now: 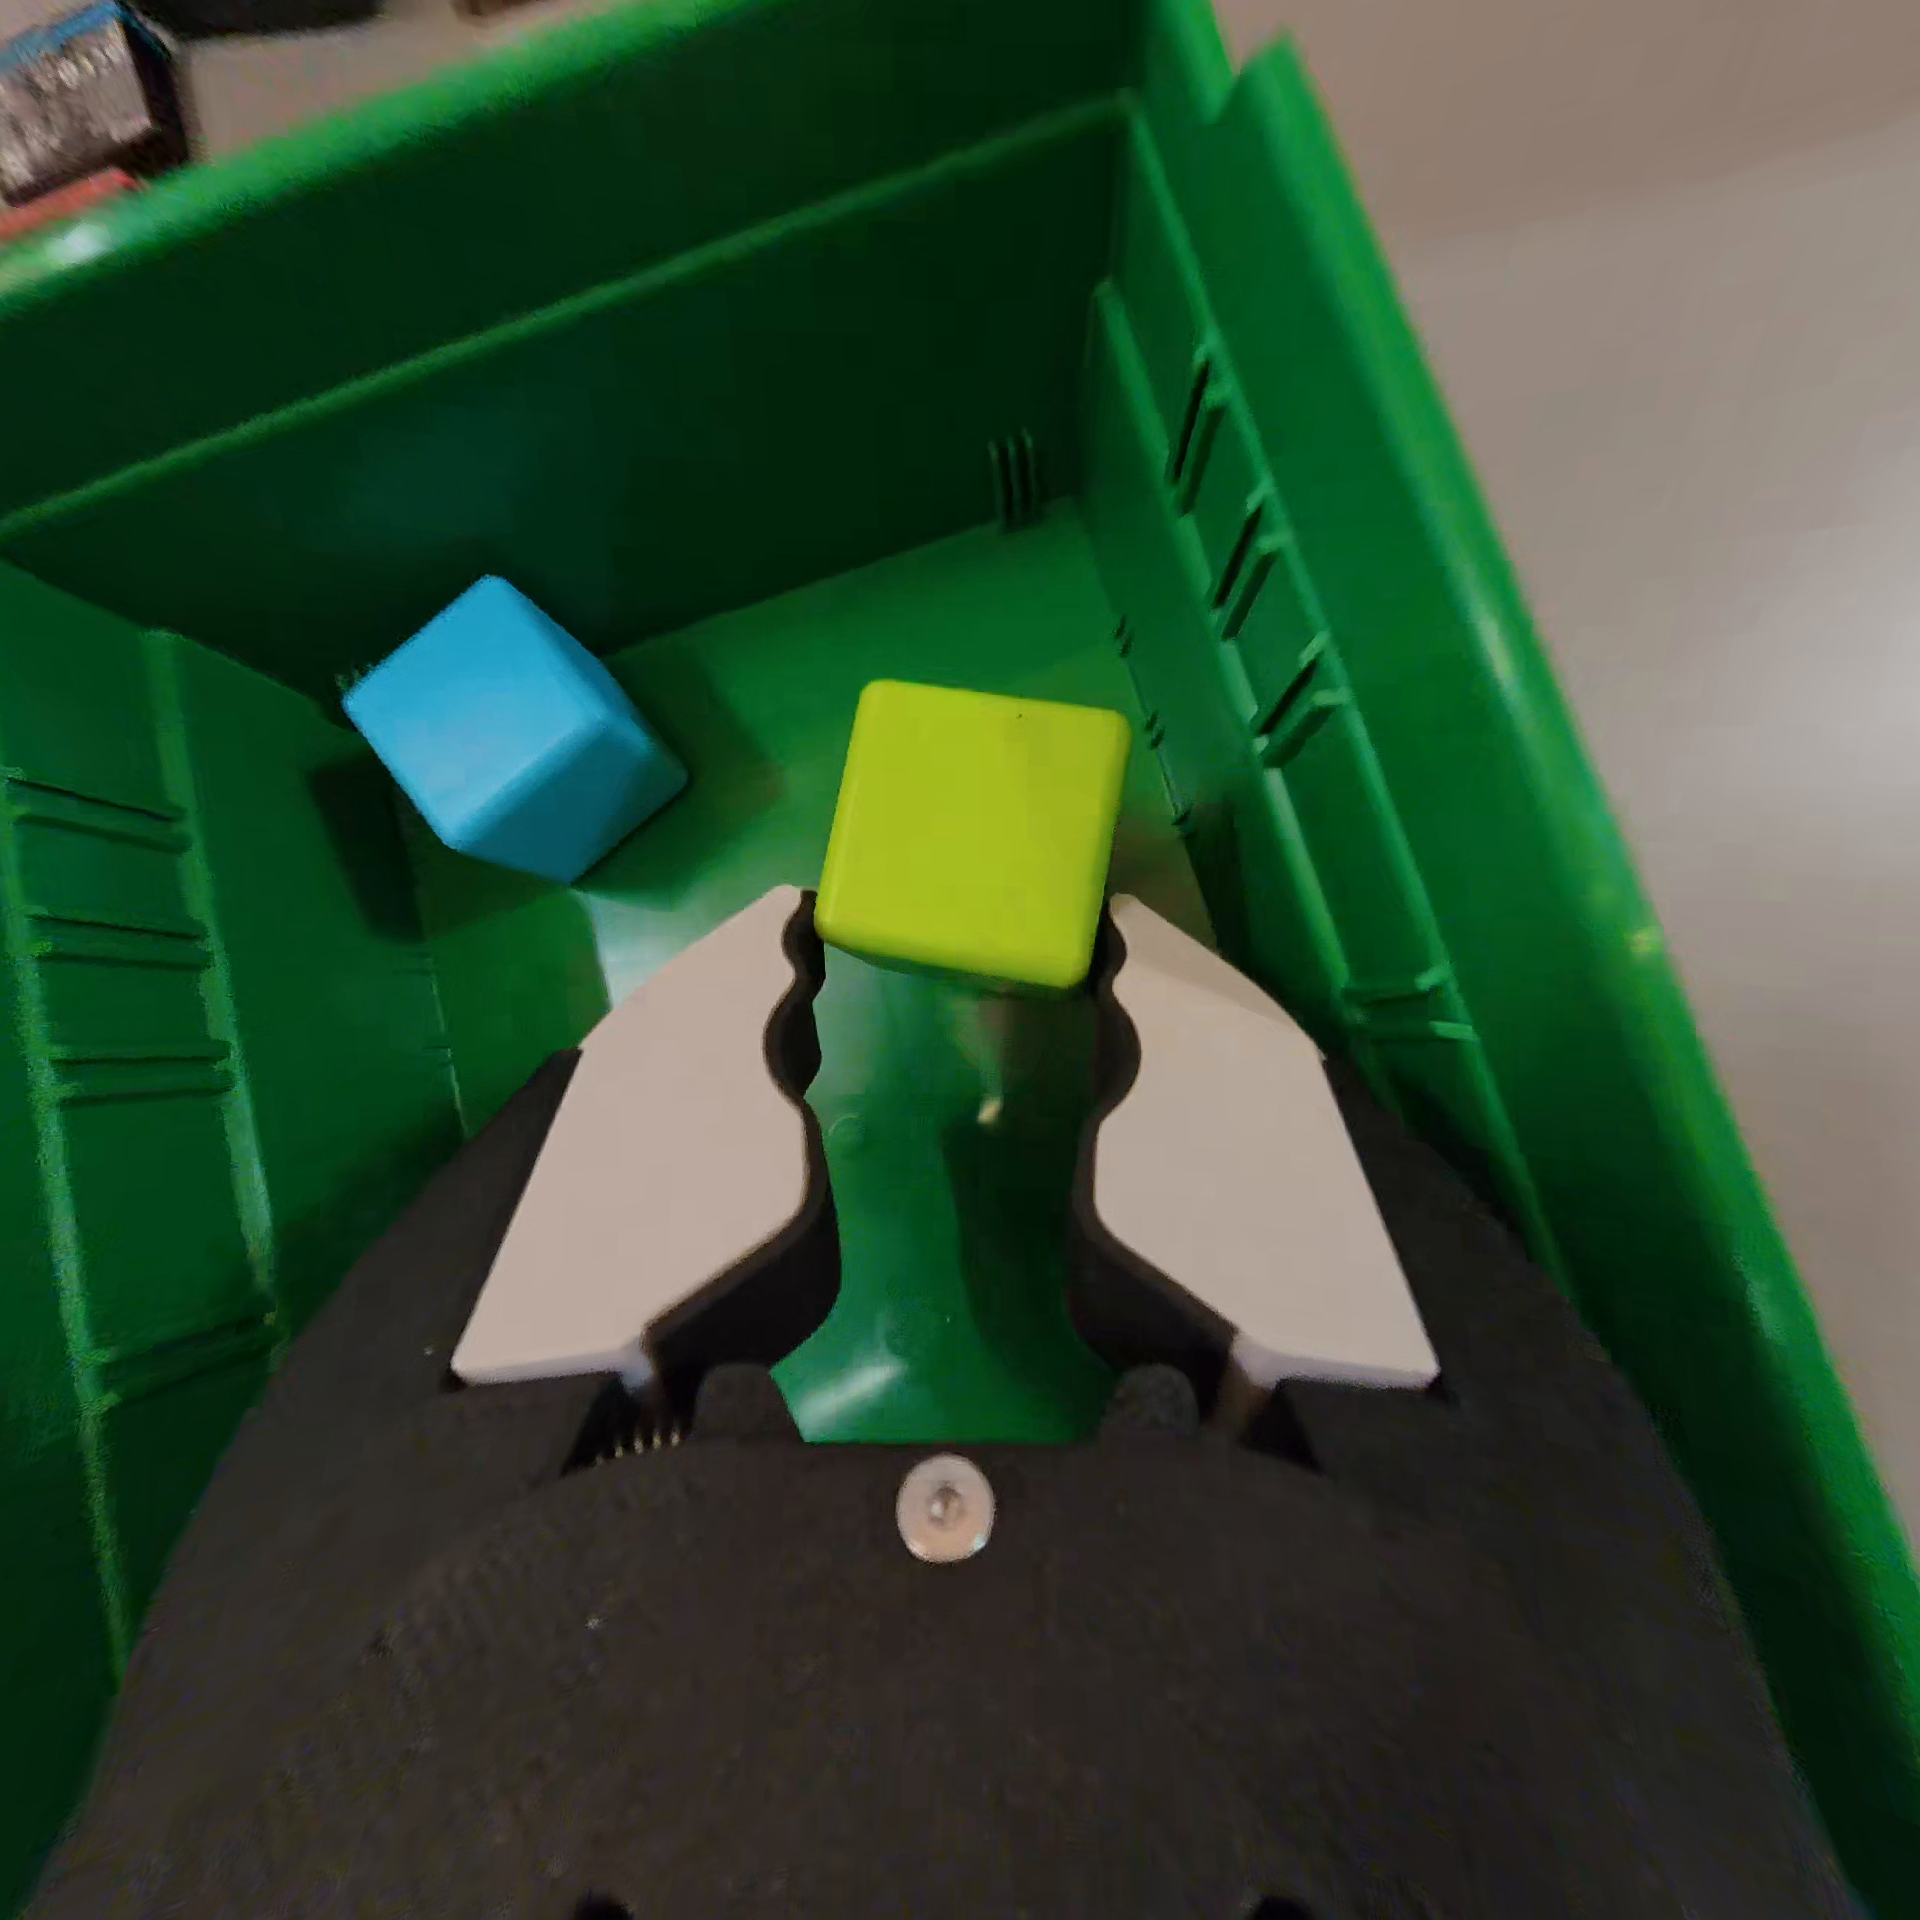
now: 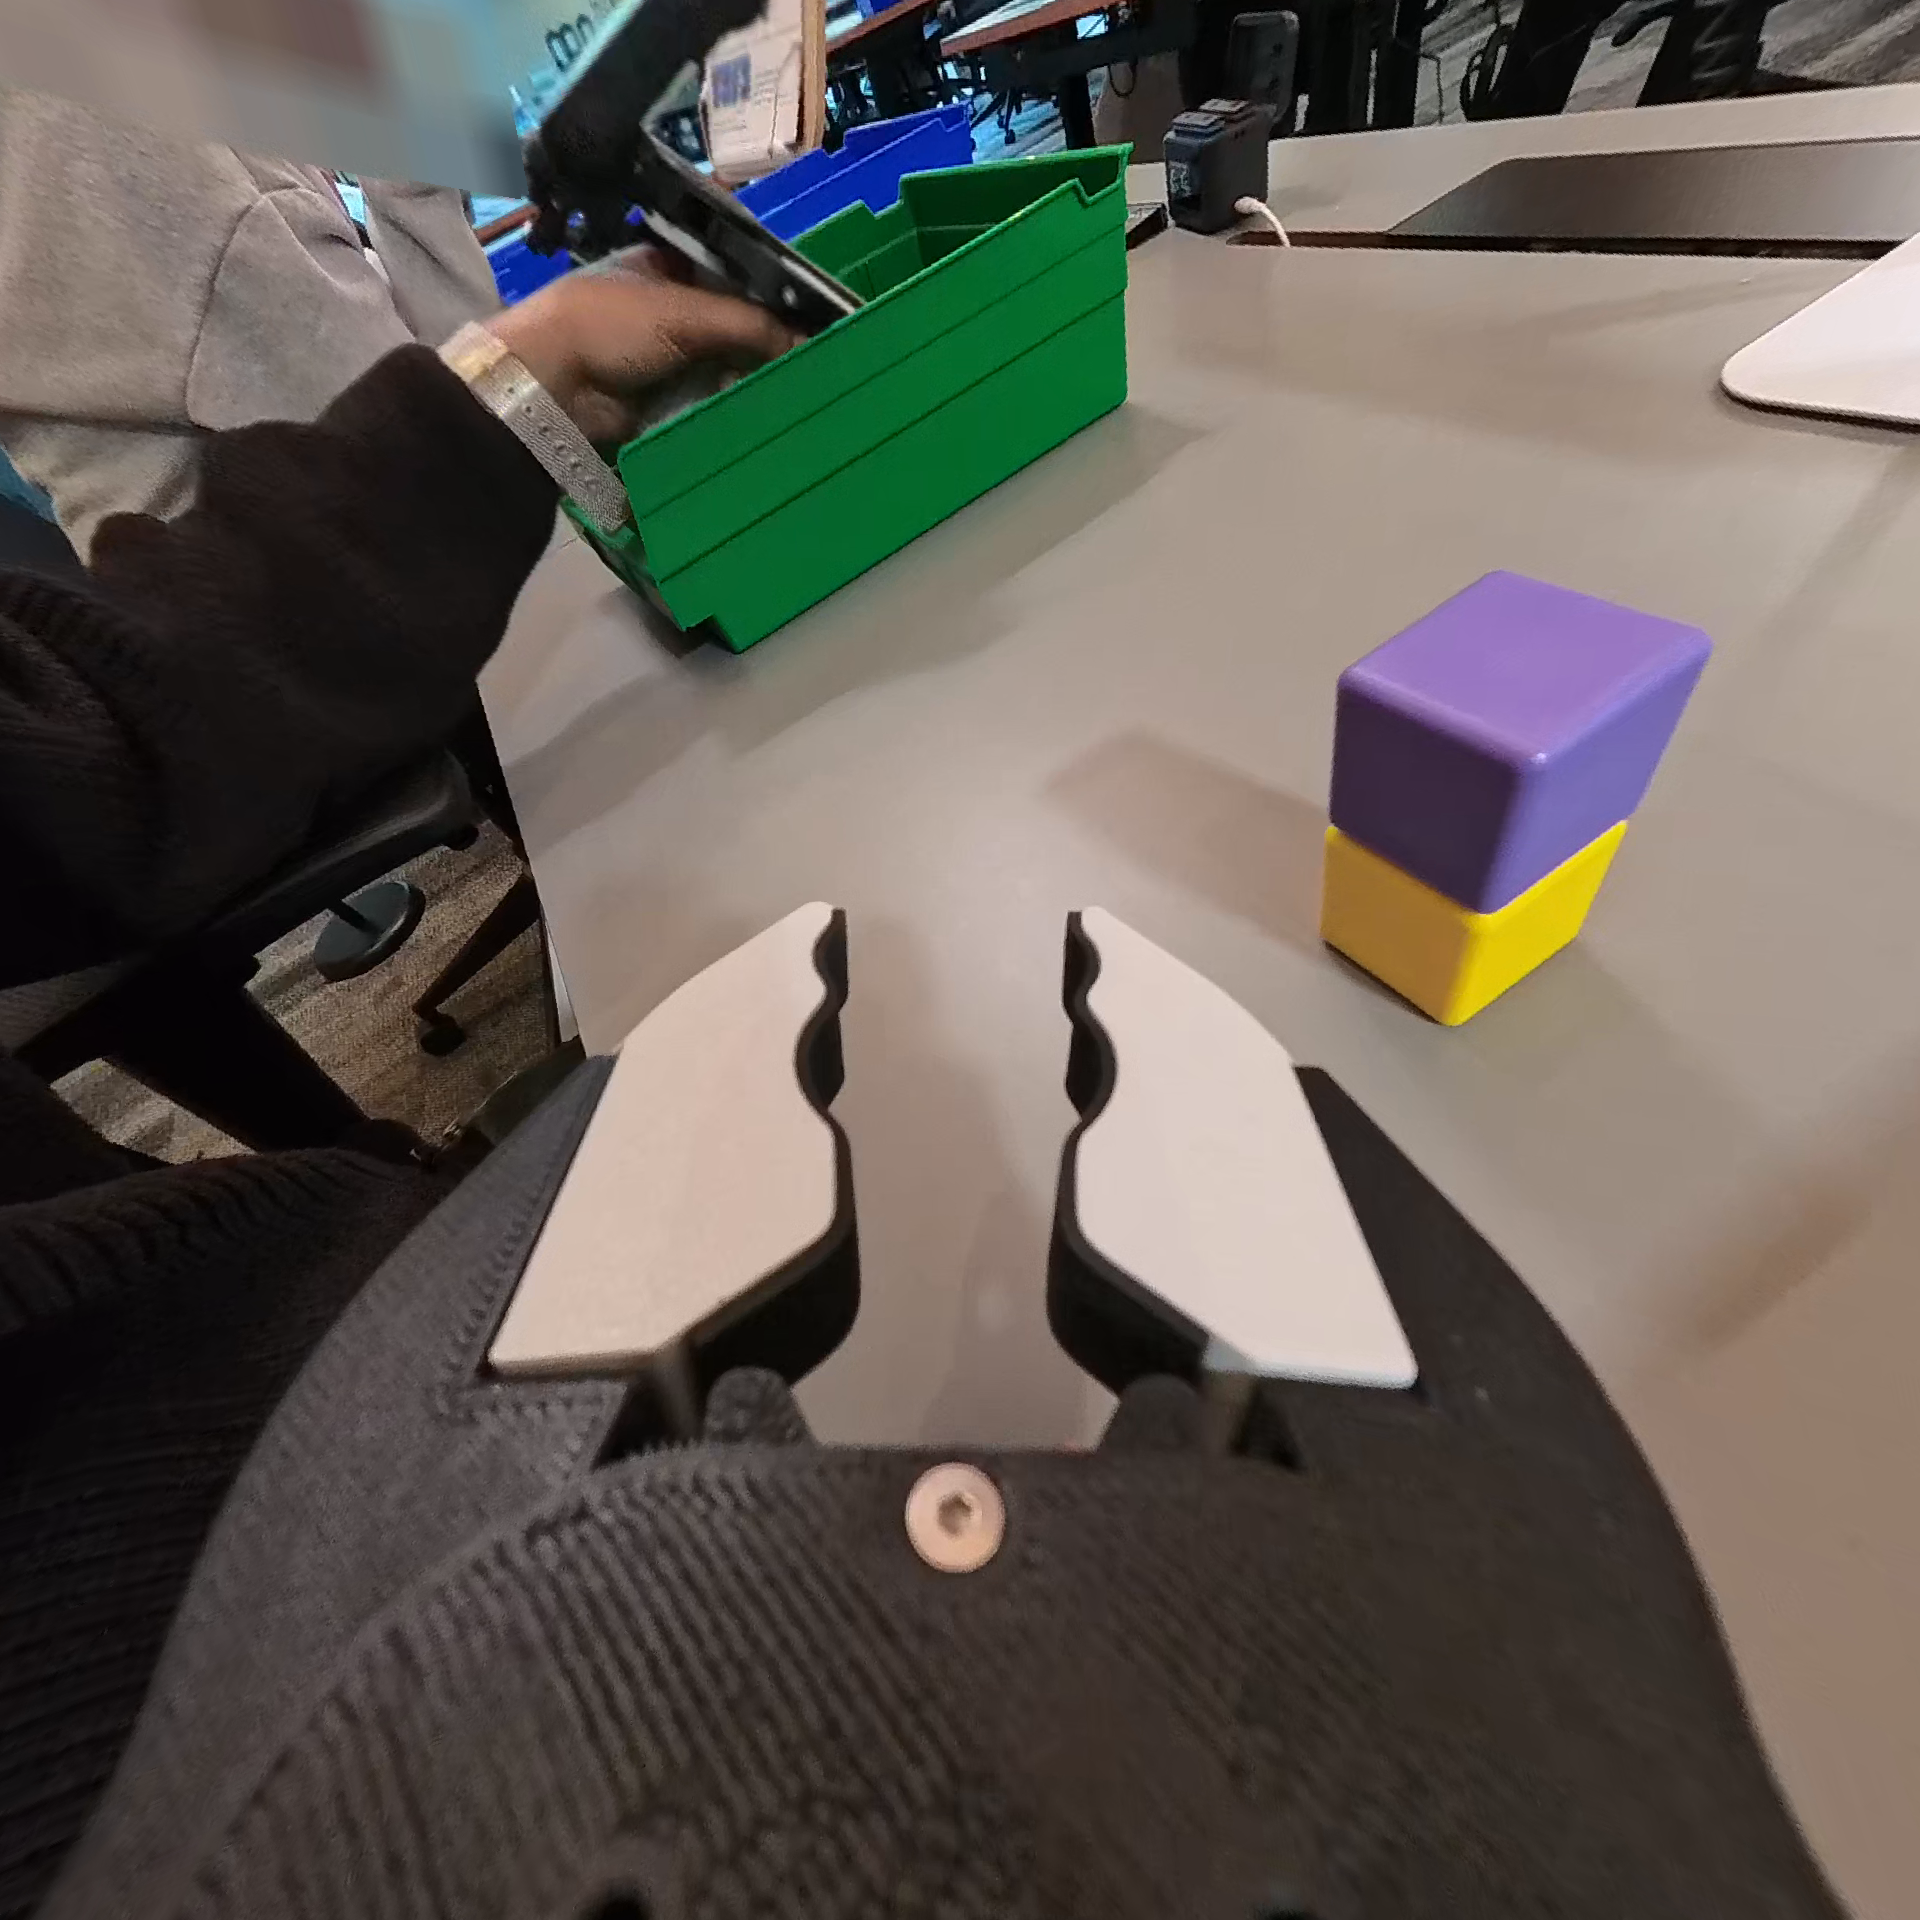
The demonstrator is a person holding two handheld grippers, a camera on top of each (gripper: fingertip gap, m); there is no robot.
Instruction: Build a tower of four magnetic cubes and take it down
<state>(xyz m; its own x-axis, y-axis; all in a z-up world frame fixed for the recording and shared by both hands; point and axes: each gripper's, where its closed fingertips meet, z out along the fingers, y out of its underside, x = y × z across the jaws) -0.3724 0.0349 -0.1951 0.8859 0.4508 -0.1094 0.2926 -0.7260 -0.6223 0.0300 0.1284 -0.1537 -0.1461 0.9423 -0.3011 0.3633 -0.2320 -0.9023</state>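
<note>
Your left wrist view looks straight down into the green bin (image 1: 1299, 644) and shows what the other view cannot: a lime cube (image 1: 971, 831) and a blue cube (image 1: 509, 727) inside it. The blue cube sits tilted in the far left corner, against the bin's walls. Your left claw (image 1: 956, 935) has the lime cube pinched between its fingertips (image 1: 774, 935), near the bin's right wall; whether the cube touches the bin floor cannot be told. Your right wrist view shows the bin from outside, standing on the grey bench (image 2: 1143, 623), with your left hand (image 2: 634, 343) at its near end and the left claw's body angled down into it; the cubes within are hidden by the wall. Only this view shows the purple cube (image 2: 1507, 738) stacked on the yellow cube (image 2: 1455, 945), the upper one turned a little off square, well apart from the bin. Your right claw (image 2: 956, 935) holds nothing: its fingers stand moderately apart above bare bench, the stack off to its right and not touching it. A dark sleeve (image 2: 260, 623) and an office chair fill the left side of that view.
</note>
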